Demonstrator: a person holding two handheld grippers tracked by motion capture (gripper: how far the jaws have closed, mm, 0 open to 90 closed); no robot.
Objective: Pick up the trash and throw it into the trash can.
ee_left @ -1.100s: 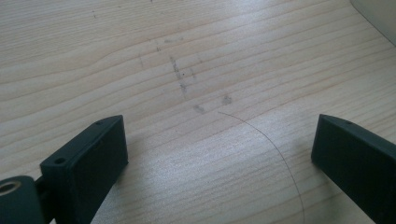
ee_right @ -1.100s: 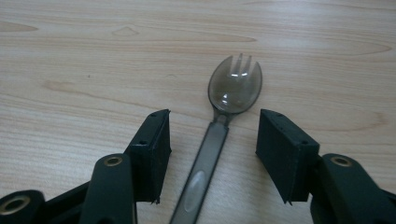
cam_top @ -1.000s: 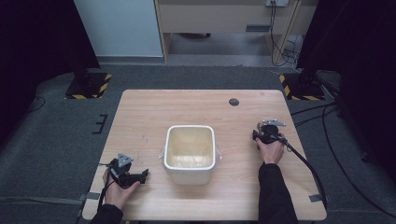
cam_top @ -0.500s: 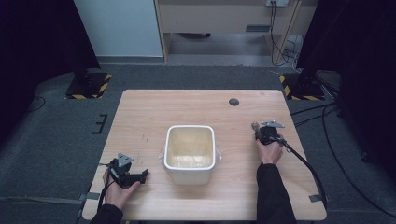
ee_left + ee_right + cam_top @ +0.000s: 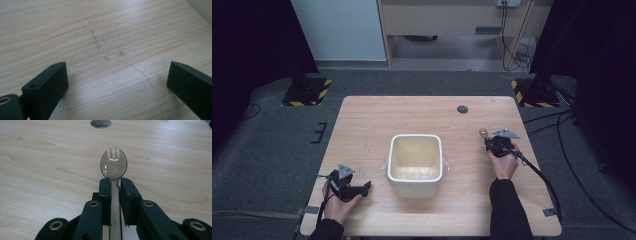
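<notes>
The right gripper [image 5: 115, 185] clamps a clear plastic spork [image 5: 113, 166] by its handle near the tabletop's right edge, probably bound for the white square tub [image 5: 415, 164]; the left gripper [image 5: 117, 82] rests spread wide, empty.

No words, brand names or numbers can be read anywhere. The only sign-like markings are the yellow-and-black hazard stripes [image 5: 307, 95] on the dark base plate on the floor at far left, and the same stripes [image 5: 532, 97] at far right (neither carries lettering).
</notes>
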